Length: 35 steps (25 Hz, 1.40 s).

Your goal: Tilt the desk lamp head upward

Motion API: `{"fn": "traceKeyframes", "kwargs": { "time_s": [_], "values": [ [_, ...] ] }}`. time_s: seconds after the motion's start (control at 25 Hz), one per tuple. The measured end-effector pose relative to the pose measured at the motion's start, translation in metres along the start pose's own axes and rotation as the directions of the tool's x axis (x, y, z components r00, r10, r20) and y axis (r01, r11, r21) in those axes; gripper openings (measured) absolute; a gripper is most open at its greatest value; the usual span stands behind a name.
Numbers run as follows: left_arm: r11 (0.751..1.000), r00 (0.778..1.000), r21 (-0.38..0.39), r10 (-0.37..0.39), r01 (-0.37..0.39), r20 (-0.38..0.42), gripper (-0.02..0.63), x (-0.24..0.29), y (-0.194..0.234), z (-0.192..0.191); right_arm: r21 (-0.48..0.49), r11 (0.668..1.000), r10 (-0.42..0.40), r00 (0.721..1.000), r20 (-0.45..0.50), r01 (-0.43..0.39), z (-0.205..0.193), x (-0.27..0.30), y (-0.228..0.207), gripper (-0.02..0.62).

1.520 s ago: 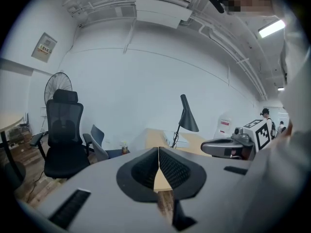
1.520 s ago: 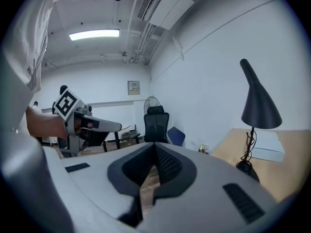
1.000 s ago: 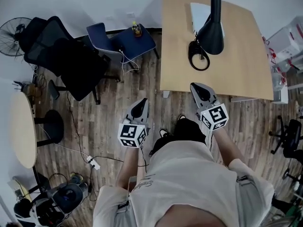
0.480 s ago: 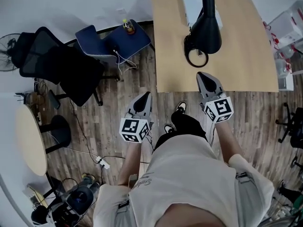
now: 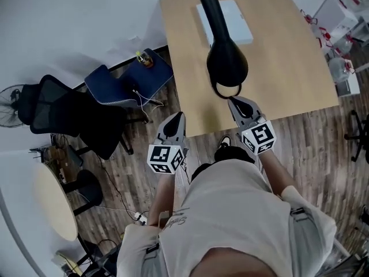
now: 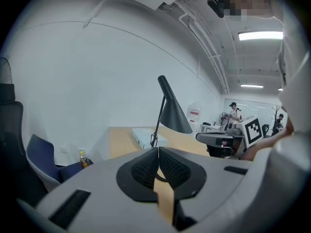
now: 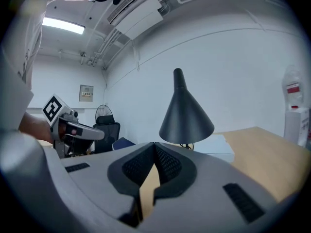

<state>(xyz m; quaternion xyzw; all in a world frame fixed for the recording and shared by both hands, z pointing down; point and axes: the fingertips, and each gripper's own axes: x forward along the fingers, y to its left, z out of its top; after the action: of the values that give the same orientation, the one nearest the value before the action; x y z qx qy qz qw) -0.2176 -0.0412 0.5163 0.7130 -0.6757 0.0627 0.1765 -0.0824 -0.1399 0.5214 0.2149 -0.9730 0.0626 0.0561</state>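
Desk lamp (image 5: 226,62) stands on the wooden table (image 5: 288,56) with its black cone shade facing down. A flat white box (image 5: 239,22) lies behind it at 12 o'clock. The right gripper (image 5: 234,101) hovers just at the shade's 6 o'clock, jaws pressed together on nothing. The left gripper (image 5: 178,117) is at the lamp's 8 o'clock by the table's near edge, its jaws likewise closed and empty.
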Motion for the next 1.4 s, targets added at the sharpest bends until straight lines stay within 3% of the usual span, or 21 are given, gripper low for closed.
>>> {"fn": "traceKeyframes", "kwargs": {
  "time_s": [0.32,0.68,0.96,1.24,1.4],
  "values": [
    [0.990,0.989,0.051,-0.129,0.133,-0.073,0.015,0.060,-0.032,-0.005,0.052,0.996,-0.069,0.998,0.002,0.069,-0.012,-0.017,-0.029,-0.005],
    [0.967,0.949,0.050,-0.235,0.251,-0.209,0.015,0.110,-0.045,-0.041,0.096,0.986,-0.133,0.990,-0.044,0.137,-0.027,-0.022,-0.039,-0.005],
    [0.941,0.902,0.038,-0.309,0.335,-0.300,0.015,0.139,-0.039,-0.069,0.101,0.976,-0.189,0.980,-0.061,0.195,-0.019,-0.013,-0.041,-0.005],
    [0.883,0.822,0.102,-0.378,0.458,-0.425,0.015,0.179,-0.038,-0.111,0.111,0.967,-0.219,0.972,-0.080,0.227,-0.017,0.004,-0.038,-0.005],
    [0.869,0.794,0.100,-0.389,0.485,-0.468,0.015,0.204,-0.036,-0.131,0.132,0.958,-0.243,0.966,-0.090,0.253,-0.021,0.006,-0.041,-0.005]
  ]
}}
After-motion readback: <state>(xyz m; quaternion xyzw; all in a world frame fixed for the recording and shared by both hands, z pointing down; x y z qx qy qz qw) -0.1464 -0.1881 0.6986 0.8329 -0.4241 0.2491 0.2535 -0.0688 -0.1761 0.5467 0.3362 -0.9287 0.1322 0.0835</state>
